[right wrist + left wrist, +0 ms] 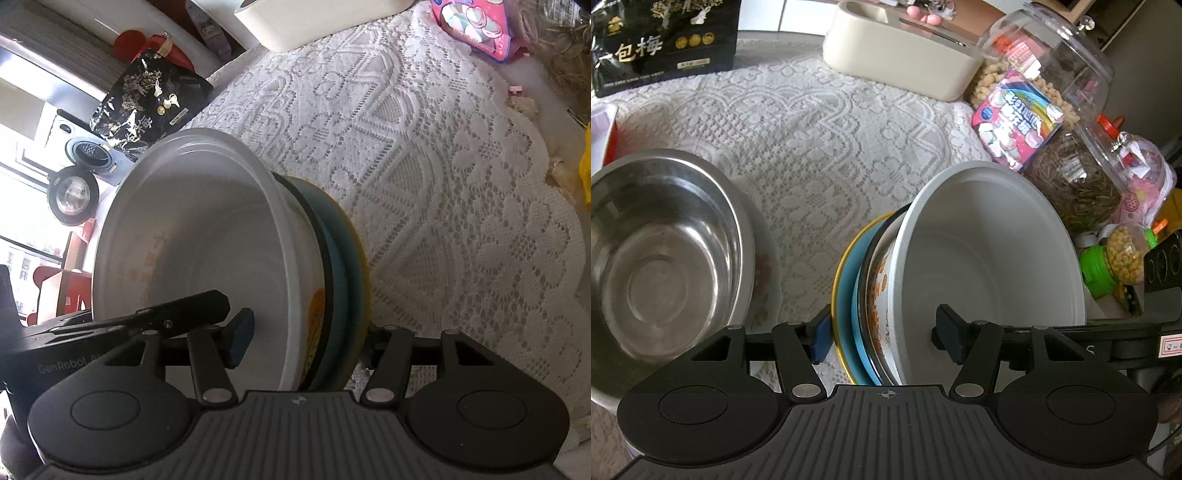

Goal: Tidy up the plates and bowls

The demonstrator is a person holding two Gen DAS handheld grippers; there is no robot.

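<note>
A stack of a white bowl (990, 258) with orange print, nested in a blue plate (849, 295) with a yellow rim, is held tilted above the lace tablecloth. My left gripper (882, 338) is shut on the stack's rim, one pad outside the plate, one inside the bowl. My right gripper (306, 343) is shut on the opposite rim of the same white bowl (207, 236) and blue plate (347, 266). A steel bowl (661, 254) sits on a flowered plate (768, 280) at the left.
A black snack bag (665, 40), a beige tissue box (897, 51), clear snack jars (1049, 85) and a pink candy bag (1019, 122) stand along the table's far and right sides. A red-edged tray (602, 129) is at far left.
</note>
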